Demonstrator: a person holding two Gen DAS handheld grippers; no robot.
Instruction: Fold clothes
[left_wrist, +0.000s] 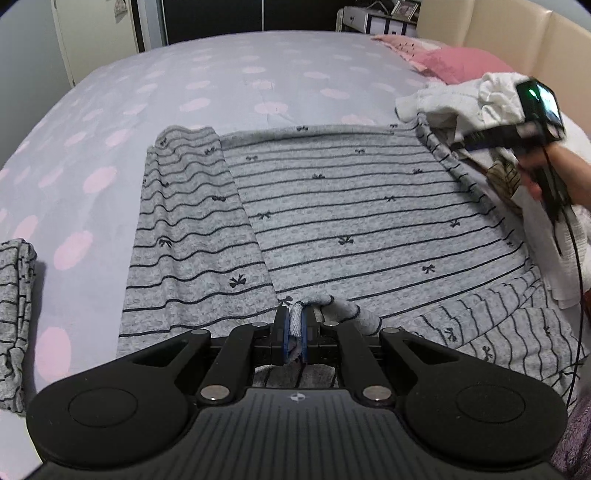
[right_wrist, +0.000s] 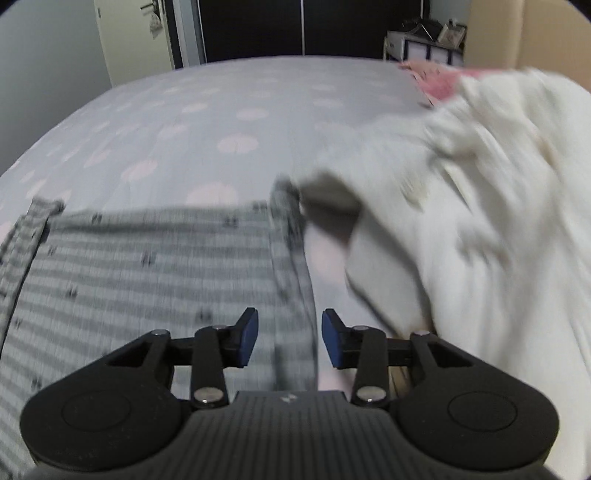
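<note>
Pinching a bunched corner of the grey striped garment (left_wrist: 343, 206) between its blue pads, my left gripper (left_wrist: 294, 332) was clamped shut on that fabric at the near edge. My right gripper (right_wrist: 289, 341) stood with its jaws partly apart and nothing between the pads, hovering over the garment's right-hand edge, which ran up beneath it. The garment lay spread flat across the bed (left_wrist: 221, 85), its left side already turned in as a long panel over the body, so I judged one side fold done. The right side was not yet folded: its edge lay along a heap of white clothes (left_wrist: 461, 99) and a striped sleeve trailed out at the near right. I reckoned that side still had to come in, then the lengthwise folds. A second striped piece (left_wrist: 14, 317) sat bunched at the far left, and the white heap looked untouched, so most of the work remained.
</note>
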